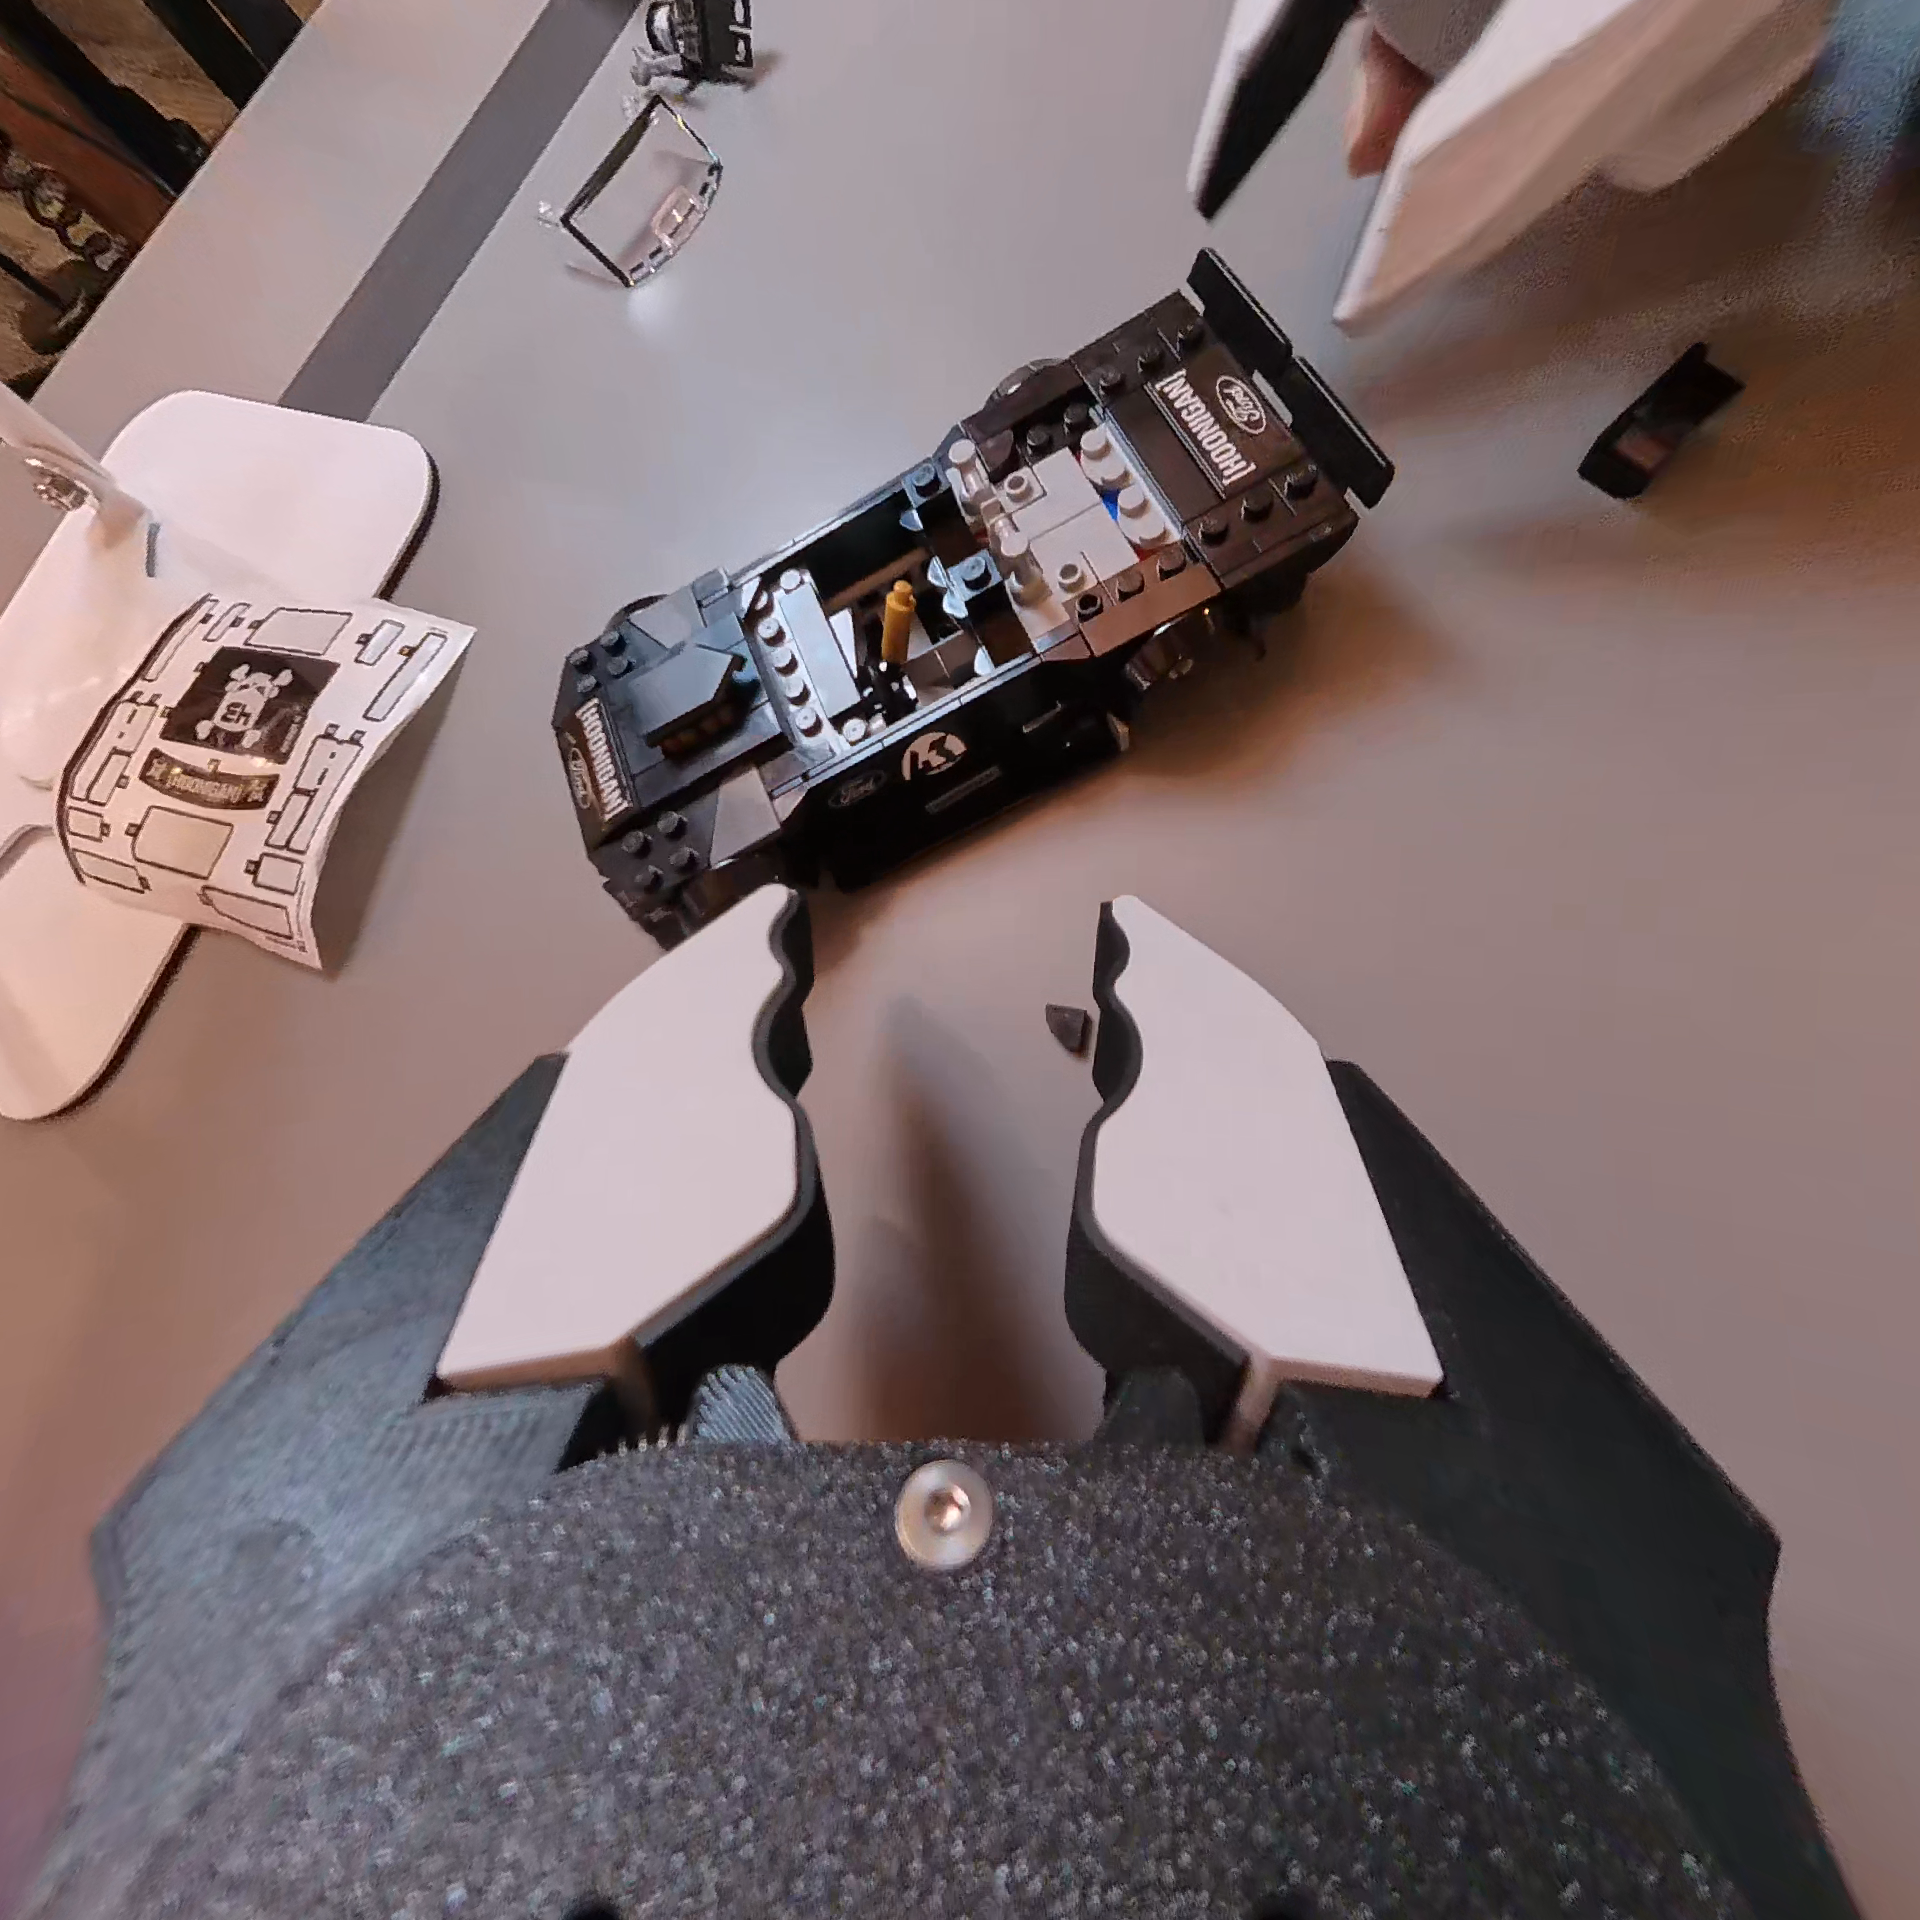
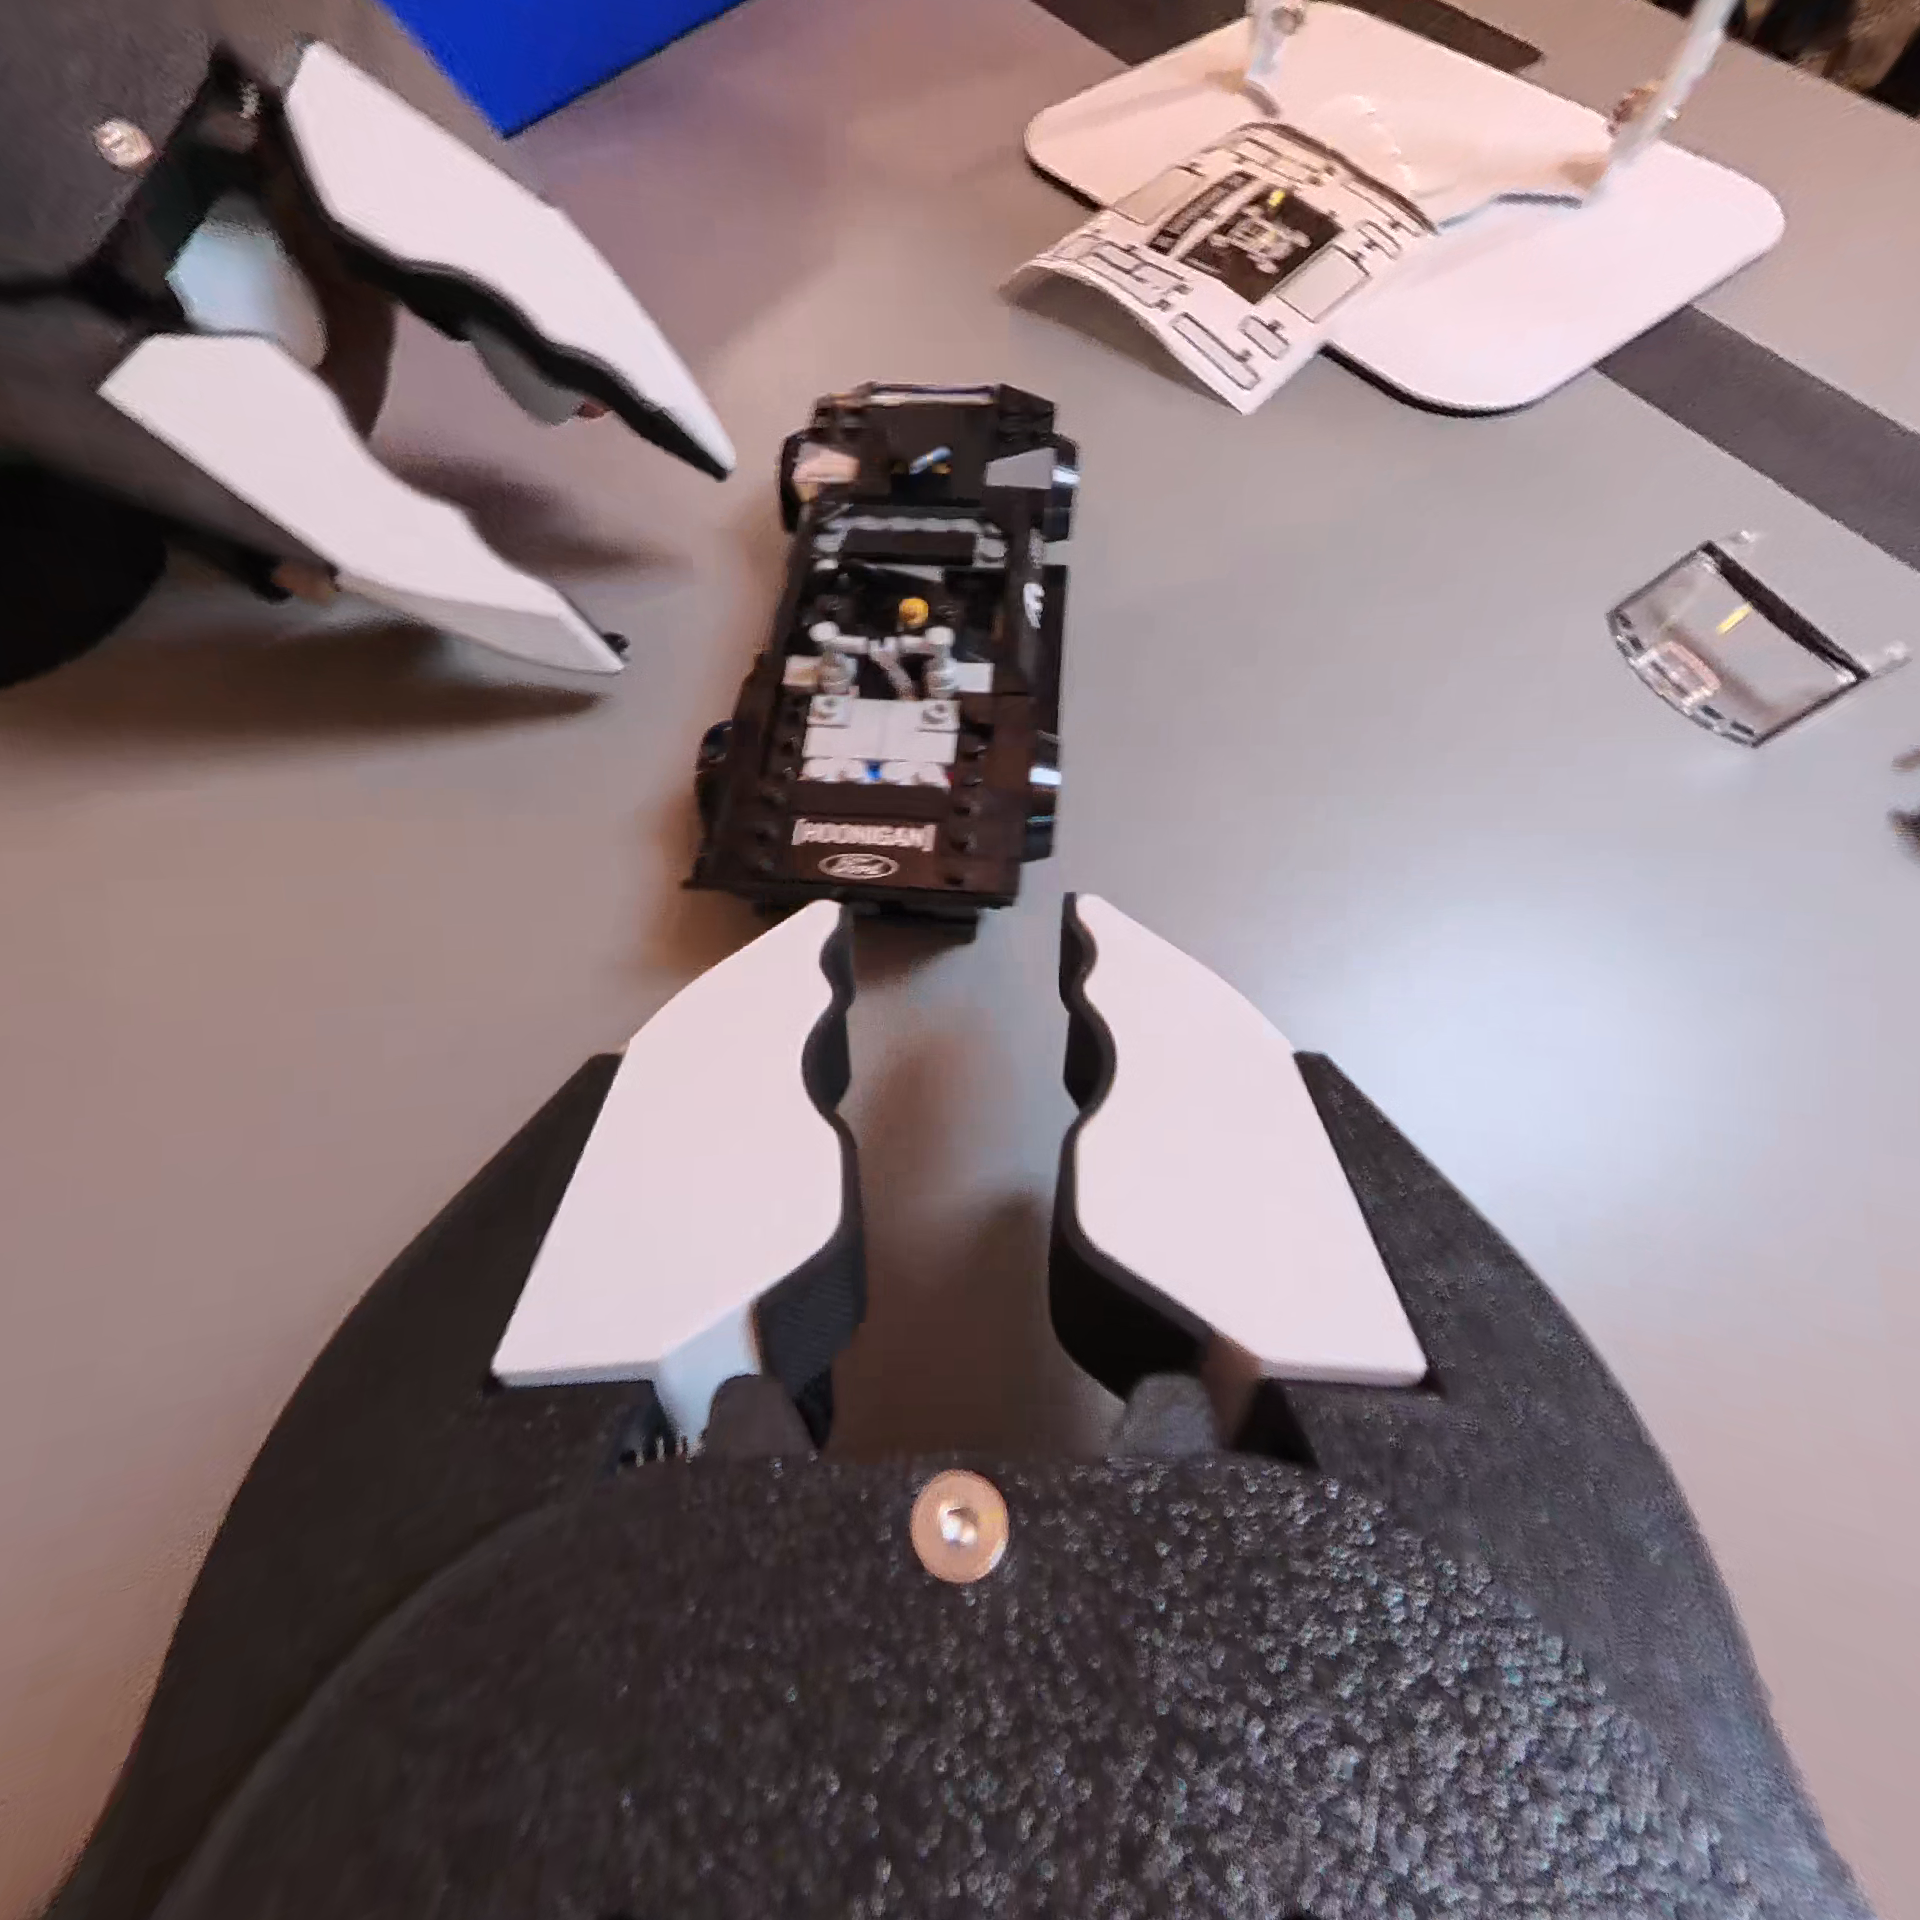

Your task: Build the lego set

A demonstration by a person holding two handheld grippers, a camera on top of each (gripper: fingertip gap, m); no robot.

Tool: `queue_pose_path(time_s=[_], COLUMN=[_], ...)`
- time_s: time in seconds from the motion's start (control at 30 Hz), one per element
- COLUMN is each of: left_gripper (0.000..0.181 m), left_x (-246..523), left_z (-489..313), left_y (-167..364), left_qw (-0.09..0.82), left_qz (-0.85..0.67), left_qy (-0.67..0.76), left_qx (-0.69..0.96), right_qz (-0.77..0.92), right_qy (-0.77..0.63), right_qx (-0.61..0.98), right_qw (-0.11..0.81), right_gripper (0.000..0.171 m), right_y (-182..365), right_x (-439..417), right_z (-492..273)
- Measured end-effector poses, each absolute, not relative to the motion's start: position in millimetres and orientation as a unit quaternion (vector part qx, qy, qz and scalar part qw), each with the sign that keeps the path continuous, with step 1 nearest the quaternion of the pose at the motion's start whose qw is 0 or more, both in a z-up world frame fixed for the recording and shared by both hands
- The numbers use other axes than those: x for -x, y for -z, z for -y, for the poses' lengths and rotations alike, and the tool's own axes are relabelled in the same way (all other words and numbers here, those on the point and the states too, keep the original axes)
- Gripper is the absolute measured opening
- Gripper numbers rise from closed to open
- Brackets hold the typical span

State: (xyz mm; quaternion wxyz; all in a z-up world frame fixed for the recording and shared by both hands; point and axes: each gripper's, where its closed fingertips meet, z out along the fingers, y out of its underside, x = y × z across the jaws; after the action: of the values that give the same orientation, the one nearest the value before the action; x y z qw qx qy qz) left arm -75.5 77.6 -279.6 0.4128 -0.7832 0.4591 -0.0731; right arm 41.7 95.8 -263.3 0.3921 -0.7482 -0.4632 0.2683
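Grey table (image 1: 1455,831), darker strip (image 1: 416,260) inset along it. Black lego car (image 1: 966,613) is parked mid-table, roofless. Sticker sheet (image 1: 239,769) is draped over white stand base (image 1: 260,488). Left gripper (image 1: 951,914) and right gripper (image 2: 951,920) are spread, nothing held.

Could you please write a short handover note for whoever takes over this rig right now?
Left tool: open, empty, just short of the black brick-built car's nose.
Right tool: open, empty, behind the car's tail.
Car sits on the grey table, roof off, cabin exposed.
Loose: clear windscreen piece, small black brick, tiny dark piece, curled sticker sheet on the white stand base.
Left: fit remaining parts.
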Motion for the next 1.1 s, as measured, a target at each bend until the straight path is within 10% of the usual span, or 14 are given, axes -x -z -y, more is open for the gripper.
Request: queue_pose_path(time_s=[0.47, 1.1], left_gripper=[0.067, 0.005], left_x=[76.3, 69.3], left_z=[-48.7, -34.9], left_y=[263.2, 271.6], left_qw=[0.424, 0.436], left_qz=[-0.525, -0.62], left_qy=[0.141, 0.069], left_qx=[0.724, 0.649], right_qz=[0.571, 0.471], right_qy=[-0.345, -0.342], right_qx=[0.676, 0.703], right_qw=[0.313, 0.407], right_gripper=[0.036, 0.03], right_y=[267.0, 239.6], right_x=[15.6, -21.2], right_z=[-31.5, -74.4])
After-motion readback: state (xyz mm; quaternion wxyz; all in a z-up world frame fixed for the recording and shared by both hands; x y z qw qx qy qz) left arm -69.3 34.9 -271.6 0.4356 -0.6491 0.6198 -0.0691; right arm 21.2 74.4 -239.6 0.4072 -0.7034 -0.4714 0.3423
